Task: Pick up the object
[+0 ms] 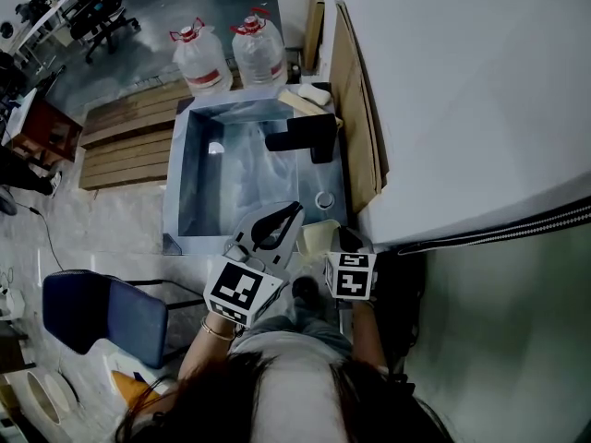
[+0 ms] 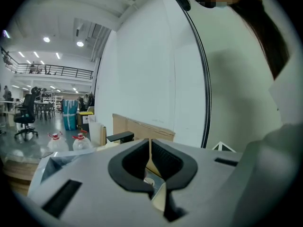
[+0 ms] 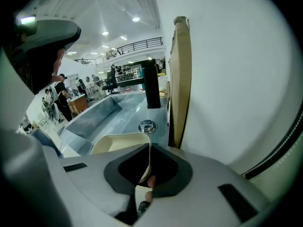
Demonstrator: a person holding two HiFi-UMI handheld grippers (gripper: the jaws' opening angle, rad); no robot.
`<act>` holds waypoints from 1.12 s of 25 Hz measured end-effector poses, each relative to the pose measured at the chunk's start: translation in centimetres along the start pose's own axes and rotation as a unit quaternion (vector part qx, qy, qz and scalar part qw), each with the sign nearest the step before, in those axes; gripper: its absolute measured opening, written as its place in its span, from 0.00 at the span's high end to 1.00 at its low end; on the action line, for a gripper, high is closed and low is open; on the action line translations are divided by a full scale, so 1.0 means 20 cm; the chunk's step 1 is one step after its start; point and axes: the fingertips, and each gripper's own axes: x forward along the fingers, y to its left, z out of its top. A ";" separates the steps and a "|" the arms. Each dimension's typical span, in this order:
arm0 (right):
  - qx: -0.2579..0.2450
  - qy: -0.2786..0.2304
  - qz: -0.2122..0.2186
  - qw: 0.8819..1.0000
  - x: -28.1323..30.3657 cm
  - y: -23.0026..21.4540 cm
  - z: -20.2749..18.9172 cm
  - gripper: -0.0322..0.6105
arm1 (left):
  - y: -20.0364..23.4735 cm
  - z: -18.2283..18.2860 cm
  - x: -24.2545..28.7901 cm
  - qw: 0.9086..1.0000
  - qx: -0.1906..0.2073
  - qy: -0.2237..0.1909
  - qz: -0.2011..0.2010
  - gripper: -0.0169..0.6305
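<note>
One cream tray [image 3: 118, 143] on sink [image 3: 94, 117] edge, rim clamped in right tool [image 3: 147, 167], left tool [image 2: 150, 162] closed beside it

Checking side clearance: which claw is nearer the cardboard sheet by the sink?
Right. The right claw, holding the cream tub, sits close beside the cardboard sheet; the left claw is farther, across the tub.

A white wall [image 1: 462, 90] rises right of the steel sink [image 1: 181, 187], with cardboard [image 1: 353, 109] between them. Past the sink's far edge are wooden pallets [image 1: 129, 132], water jugs [image 1: 201, 58] and grey floor [image 1: 120, 224]. Ceiling lights [image 2: 46, 39] shine.
</note>
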 end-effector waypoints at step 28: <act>0.029 -0.095 0.006 0.995 -0.36 0.12 0.10 0.90 | -0.13 0.09 -0.41 0.999 0.017 -0.037 0.022 0.96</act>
